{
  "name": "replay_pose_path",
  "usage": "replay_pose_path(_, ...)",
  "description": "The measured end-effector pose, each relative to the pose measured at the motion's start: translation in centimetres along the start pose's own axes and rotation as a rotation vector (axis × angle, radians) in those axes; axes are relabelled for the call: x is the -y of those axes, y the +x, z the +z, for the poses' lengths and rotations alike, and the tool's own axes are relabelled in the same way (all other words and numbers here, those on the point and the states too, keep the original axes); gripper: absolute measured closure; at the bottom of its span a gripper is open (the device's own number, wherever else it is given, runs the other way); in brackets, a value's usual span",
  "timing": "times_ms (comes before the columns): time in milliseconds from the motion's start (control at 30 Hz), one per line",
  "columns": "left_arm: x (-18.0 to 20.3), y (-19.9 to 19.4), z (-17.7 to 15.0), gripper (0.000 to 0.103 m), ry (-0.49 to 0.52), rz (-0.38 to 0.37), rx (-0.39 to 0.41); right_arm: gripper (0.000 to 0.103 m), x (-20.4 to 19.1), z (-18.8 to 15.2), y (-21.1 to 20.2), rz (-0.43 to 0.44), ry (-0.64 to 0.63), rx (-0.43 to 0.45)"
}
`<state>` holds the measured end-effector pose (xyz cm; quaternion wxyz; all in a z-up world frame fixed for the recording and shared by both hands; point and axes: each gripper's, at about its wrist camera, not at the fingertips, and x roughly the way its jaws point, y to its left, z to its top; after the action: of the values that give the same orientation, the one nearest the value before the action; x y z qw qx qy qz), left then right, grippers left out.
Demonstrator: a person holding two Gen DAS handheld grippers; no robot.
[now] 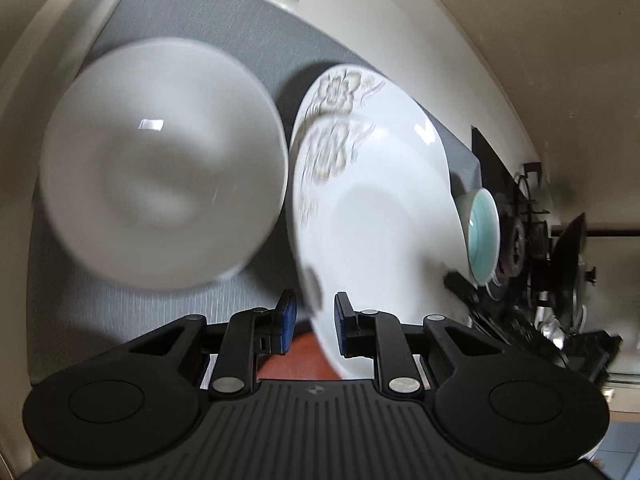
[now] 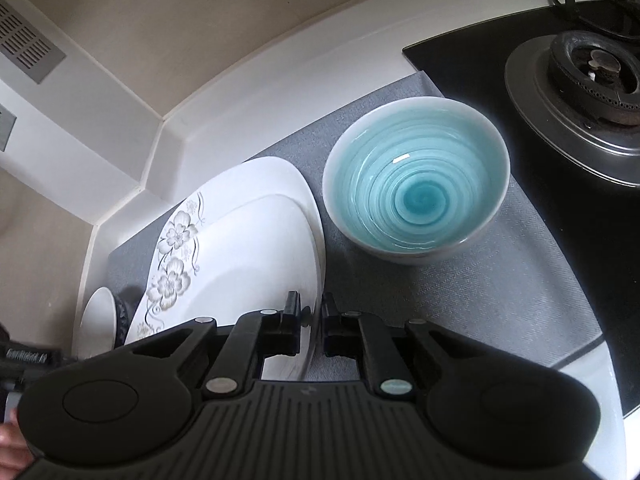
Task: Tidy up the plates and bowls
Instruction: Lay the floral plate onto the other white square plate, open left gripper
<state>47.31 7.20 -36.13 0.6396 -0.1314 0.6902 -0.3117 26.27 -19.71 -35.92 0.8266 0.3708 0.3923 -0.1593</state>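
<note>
Grippers both clamped on floral plate (image 2: 248, 240) rims: left gripper (image 1: 314, 312) at near edge, right gripper (image 2: 311, 318) at opposite edge. Plate tilted over grey mat (image 2: 480, 288), between white bowl (image 1: 160, 164) and teal bowl (image 2: 416, 180). Step, as judged: two-handed carry. Next: level it, find stacking spot.

Right gripper (image 2: 311, 314) clamped on flowered plate (image 2: 240, 240) rim (second plate beneath). Teal bowl (image 2: 416, 180) just right of plate, on grey mat (image 2: 500, 292). Burner (image 2: 592, 68) beyond bowl.
</note>
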Motion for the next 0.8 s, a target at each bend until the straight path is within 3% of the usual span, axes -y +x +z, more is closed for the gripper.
replay_pose_path(133,0.4,-0.3,-1.1,0.083,0.026,-0.011,0.015,0.093,-0.5,0.3,0.5,-0.006,-0.020,0.007)
replay_pose_path(200,-0.1,0.2,-0.8,0.086,-0.016,-0.031,0.012,0.093,-0.5,0.5,0.7,-0.005,-0.014,0.012)
replay_pose_path(400,0.4,1.3,0.3,0.090,-0.006,0.032,0.044,0.093,-0.7,1.0,1.3,-0.037,-0.036,0.020)
replay_pose_path(600,0.9,1.7,0.7,0.090,0.004,0.063,0.058,0.084,-0.8,0.9,1.4,-0.019,-0.059,0.003)
replay_pose_path(800,1.2,2.0,0.5,0.089,0.020,0.074,0.064,0.074,-0.3,-1.2,0.5,0.015,-0.036,-0.043)
